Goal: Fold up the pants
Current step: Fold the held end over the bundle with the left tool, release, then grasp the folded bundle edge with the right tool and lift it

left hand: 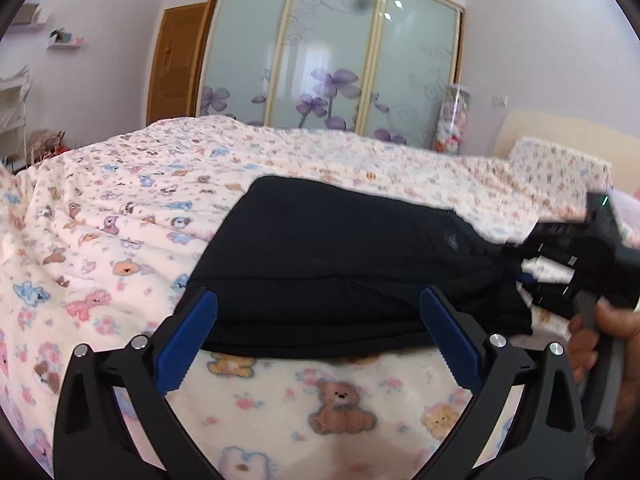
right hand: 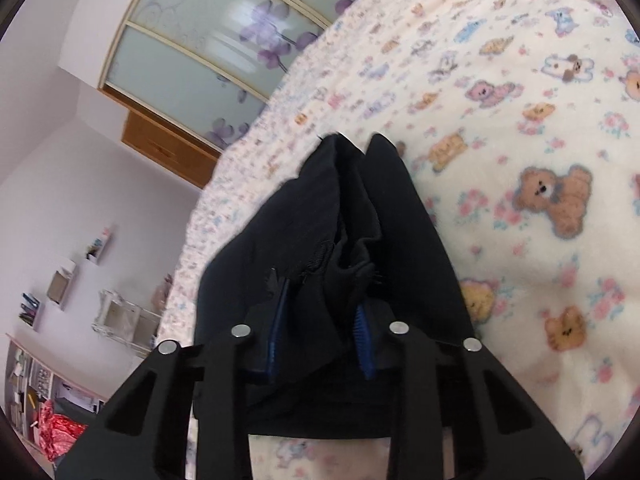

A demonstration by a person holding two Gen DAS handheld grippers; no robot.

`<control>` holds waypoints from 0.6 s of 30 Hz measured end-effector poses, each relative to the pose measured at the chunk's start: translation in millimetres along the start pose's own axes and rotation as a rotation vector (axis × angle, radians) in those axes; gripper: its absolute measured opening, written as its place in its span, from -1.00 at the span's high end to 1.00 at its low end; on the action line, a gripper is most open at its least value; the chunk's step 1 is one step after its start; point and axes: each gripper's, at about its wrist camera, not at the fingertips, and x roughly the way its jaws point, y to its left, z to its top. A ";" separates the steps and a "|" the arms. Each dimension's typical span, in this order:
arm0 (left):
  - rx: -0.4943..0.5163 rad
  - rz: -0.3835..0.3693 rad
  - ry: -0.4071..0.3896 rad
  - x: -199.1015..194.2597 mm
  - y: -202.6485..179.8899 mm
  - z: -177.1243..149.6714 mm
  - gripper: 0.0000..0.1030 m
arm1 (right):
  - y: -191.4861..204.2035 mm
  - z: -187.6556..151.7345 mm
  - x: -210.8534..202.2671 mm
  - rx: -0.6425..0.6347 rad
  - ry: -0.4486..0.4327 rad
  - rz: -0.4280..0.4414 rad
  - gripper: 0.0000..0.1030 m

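Note:
Black pants lie folded into a thick bundle on the teddy-bear blanket. My left gripper stands wide open, its blue pads on either side of the bundle's near edge without pressing it. At the bundle's right end a hand holds my right gripper. In the right wrist view the pants bunch up between the blue pads of my right gripper, which is shut on the cloth. Folds of fabric hide the pad tips.
The bed's blanket spreads to all sides of the pants. A pillow lies at the far right by the headboard. Behind the bed stands a wardrobe with frosted flower doors, with a wooden door and wall shelves beyond.

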 end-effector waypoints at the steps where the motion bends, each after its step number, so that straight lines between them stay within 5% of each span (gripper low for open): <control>1: 0.017 0.009 0.021 3.2 -2.7 -0.8 -0.97 | 2.5 -0.1 -3.7 -0.006 -0.008 0.006 0.45; 14: 0.073 0.060 0.103 19.4 -7.1 -6.5 -0.97 | 23.1 -28.7 -46.4 -0.151 -0.153 0.024 0.51; 18: 0.100 0.072 0.119 23.0 -8.6 -8.1 -0.97 | -25.6 -27.7 -23.3 0.007 -0.076 -0.016 0.46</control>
